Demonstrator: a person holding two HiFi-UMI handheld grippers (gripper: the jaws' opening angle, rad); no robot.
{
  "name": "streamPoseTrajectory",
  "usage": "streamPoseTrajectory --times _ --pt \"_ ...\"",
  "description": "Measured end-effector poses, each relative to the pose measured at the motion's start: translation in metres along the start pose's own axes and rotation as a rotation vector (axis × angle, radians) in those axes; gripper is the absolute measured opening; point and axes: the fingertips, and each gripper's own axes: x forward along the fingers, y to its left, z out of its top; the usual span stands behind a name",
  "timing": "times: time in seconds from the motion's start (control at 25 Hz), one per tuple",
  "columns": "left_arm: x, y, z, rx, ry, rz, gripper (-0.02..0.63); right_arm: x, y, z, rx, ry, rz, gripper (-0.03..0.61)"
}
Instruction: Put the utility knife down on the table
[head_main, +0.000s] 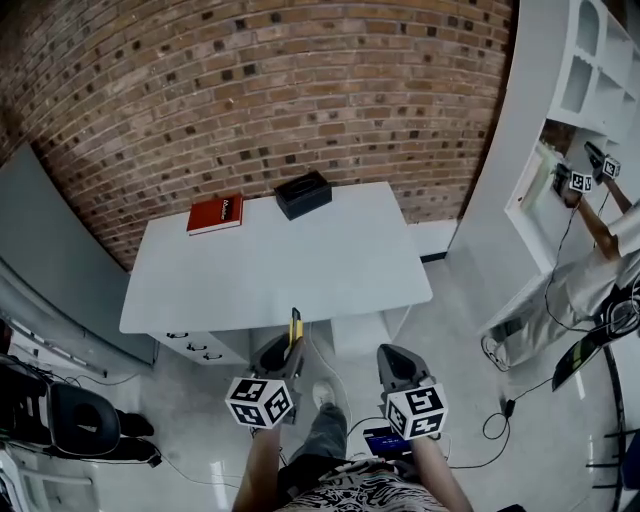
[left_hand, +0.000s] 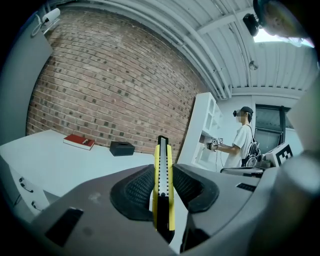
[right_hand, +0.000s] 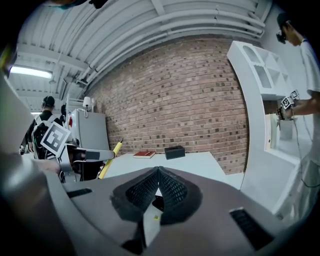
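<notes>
Brick-walled room, bench (head_main: 300, 270). We clamp utility knife (left_hand: 163, 185) in left gripper (head_main: 288, 352) fingers (tip forward, for laying) at bench's near edge; right gripper (right_hand: 159, 176) fingers together, empty.

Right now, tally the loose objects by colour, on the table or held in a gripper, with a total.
Red: 1, the book
Black: 1, the box
Yellow: 1, the utility knife in the left gripper
Total: 3

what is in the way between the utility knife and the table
Nothing visible. The left gripper holds the utility knife near the table edge; the red book and black box lie far back.
</notes>
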Motion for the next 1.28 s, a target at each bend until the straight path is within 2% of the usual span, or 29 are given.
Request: streamPoseTrajectory --times 0.4,0.64,0.8,1.08,1.28 --pt "0.13 0.092 0.061 -0.022 0.002 -0.021 0.118 0.149 -0.05 0.055 -0.026 0.028 -0.029 0.002" --pt "0.182 0.144 0.088 -0.024 0.009 -0.044 0.118 0.226 -0.054 0.084 -0.037 0.008 -0.048 0.002" --pt "0.209 0.155 0.092 -0.036 0.025 -0.07 0.118 0.24 -0.063 0.099 0.027 -0.017 -0.075 0.002" --pt "0.235 0.147 0.092 -0.028 0.044 -0.118 0.118 0.235 -0.089 0.1 0.028 -0.009 -0.134 0.002" --pt "0.25 0.15 0.091 -0.036 0.052 -0.116 0.118 0.243 -0.098 0.095 0.029 0.007 -0.136 0.002"
